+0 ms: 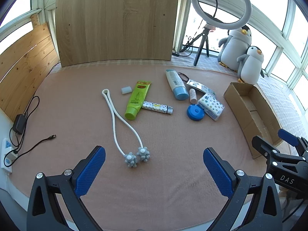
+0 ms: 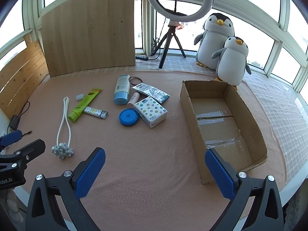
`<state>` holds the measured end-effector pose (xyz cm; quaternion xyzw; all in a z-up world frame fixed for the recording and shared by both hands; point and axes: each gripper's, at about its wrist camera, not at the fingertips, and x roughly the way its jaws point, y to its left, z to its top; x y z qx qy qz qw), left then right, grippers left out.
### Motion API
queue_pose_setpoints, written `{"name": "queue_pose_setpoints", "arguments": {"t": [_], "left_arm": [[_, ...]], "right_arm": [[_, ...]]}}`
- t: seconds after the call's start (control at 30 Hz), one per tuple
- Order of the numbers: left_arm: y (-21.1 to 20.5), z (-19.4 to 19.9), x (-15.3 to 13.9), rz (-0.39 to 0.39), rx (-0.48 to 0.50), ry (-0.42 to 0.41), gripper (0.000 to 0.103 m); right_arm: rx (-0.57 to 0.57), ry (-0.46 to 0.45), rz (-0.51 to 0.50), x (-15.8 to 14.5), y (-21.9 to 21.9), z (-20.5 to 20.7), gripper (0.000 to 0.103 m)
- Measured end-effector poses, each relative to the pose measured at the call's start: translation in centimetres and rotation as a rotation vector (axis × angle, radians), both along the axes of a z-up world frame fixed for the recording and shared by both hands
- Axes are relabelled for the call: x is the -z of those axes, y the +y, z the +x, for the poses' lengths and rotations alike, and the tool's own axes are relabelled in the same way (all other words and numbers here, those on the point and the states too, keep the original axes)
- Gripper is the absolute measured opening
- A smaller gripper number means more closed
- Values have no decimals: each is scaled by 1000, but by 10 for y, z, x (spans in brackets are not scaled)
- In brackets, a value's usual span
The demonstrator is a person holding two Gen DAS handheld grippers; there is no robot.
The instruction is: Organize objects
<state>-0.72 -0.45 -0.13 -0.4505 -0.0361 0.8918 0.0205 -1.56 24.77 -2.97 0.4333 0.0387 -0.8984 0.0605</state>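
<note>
Loose items lie on a pink mat [image 1: 173, 144]: a white roller massager [image 1: 123, 125] [image 2: 63, 132], a green tube [image 1: 137, 99] [image 2: 84, 104], a patterned lighter [image 1: 156, 107] [image 2: 95, 112], a blue-capped bottle [image 1: 176, 84] [image 2: 121, 89], a blue round tape measure [image 1: 195, 112] [image 2: 128, 117], a tissue pack [image 1: 210, 105] [image 2: 151, 111], a small pink tube [image 2: 133, 99] and a foil sachet [image 2: 151, 92]. An open cardboard box [image 2: 223, 123] [image 1: 250, 113] stands to the right with nothing in it. My left gripper [image 1: 154, 165] is open above the mat's near edge, just short of the massager. My right gripper [image 2: 155, 166] is open beside the box.
A wooden board [image 1: 115, 23] leans at the back. A ring light on a tripod [image 2: 180, 2] and two plush penguins [image 2: 223, 46] stand behind the mat. A charger, cables and a power strip [image 1: 7, 154] lie at the left edge. A small white cap [image 1: 126, 90] lies by the green tube.
</note>
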Motion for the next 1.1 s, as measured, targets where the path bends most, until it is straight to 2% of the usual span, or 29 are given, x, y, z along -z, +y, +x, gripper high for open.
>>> {"name": "queue_pose_setpoints", "arguments": {"t": [1.1], "left_arm": [[2, 7, -2, 21, 4, 8, 103]], "right_arm": [[4, -22, -7, 2, 5, 2, 102]]}}
